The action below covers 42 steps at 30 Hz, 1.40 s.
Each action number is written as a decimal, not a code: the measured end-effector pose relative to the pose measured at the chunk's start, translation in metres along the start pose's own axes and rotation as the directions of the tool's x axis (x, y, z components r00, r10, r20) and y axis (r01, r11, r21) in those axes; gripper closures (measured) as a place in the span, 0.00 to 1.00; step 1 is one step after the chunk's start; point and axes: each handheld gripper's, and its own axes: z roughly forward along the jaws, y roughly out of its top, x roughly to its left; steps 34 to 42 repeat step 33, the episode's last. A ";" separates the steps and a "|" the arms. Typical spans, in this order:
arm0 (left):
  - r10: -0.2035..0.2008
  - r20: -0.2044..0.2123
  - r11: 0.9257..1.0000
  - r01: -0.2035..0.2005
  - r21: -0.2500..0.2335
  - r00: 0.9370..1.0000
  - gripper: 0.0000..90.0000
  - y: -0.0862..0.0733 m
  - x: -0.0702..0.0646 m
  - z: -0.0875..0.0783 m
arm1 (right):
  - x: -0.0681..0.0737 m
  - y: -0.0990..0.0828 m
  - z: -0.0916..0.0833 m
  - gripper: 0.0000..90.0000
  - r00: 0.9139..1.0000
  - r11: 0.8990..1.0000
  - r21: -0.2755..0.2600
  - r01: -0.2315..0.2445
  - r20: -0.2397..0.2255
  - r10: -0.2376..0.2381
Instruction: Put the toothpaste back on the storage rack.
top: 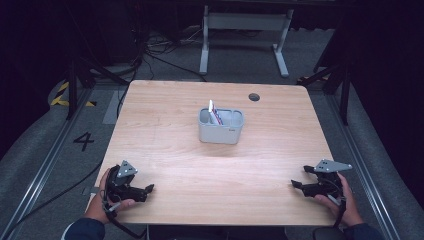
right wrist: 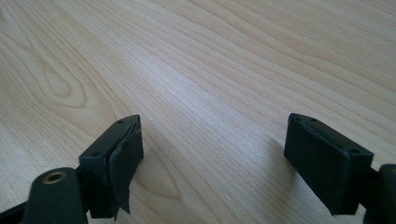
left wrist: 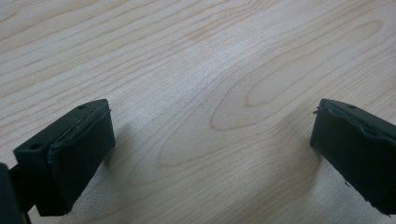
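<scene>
Both grippers rest low at the near edge of the wooden table (top: pixel 165 150), jaws spread apart and empty.

The left gripper (top: pixel 149 189) sits at the near left corner, held in the person's left hand (top: pixel 102 200), with its jaws pointing toward the table's middle. In the left gripper view its two black pads (left wrist: pixel 81 154) stand wide apart with only bare wood grain between them. The right gripper (top: pixel 296 184) sits at the near right corner in the right hand (top: pixel 340 200), jaws also pointing inward. In the right gripper view its pads (right wrist: pixel 123 158) are likewise wide apart over bare wood and clamp nothing. The grey holder (top: pixel 221 131) stands upright near the table's centre, well apart from both grippers and roughly between them. A white and red item (top: pixel 214 113) stands tilted in its left compartment, with its tip above the rim.
</scene>
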 end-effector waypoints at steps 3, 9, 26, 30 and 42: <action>-0.007 -0.003 1.000 0.007 -0.002 1.000 0.00 0.000 -0.001 0.000 | 0.000 0.000 0.000 0.22 1.000 1.000 0.000 -0.001 0.000 0.001; -0.011 -0.007 1.000 0.011 -0.001 1.000 0.01 0.000 -0.001 0.000 | 0.000 0.000 0.000 0.22 1.000 1.000 0.002 -0.005 0.003 0.005; -0.026 -0.020 1.000 0.026 -0.003 0.999 0.00 0.002 -0.001 0.002 | 0.000 0.000 0.000 0.21 1.000 1.000 0.002 -0.010 0.003 0.010; -0.032 -0.022 0.999 0.032 -0.004 0.999 0.00 0.002 -0.002 0.002 | -0.001 0.000 0.001 0.21 1.000 1.000 0.001 -0.008 0.007 0.008; -0.035 -0.024 0.999 0.035 -0.007 0.999 0.00 0.003 -0.001 0.003 | -0.001 0.000 0.001 0.21 1.000 1.000 0.002 -0.009 0.009 0.009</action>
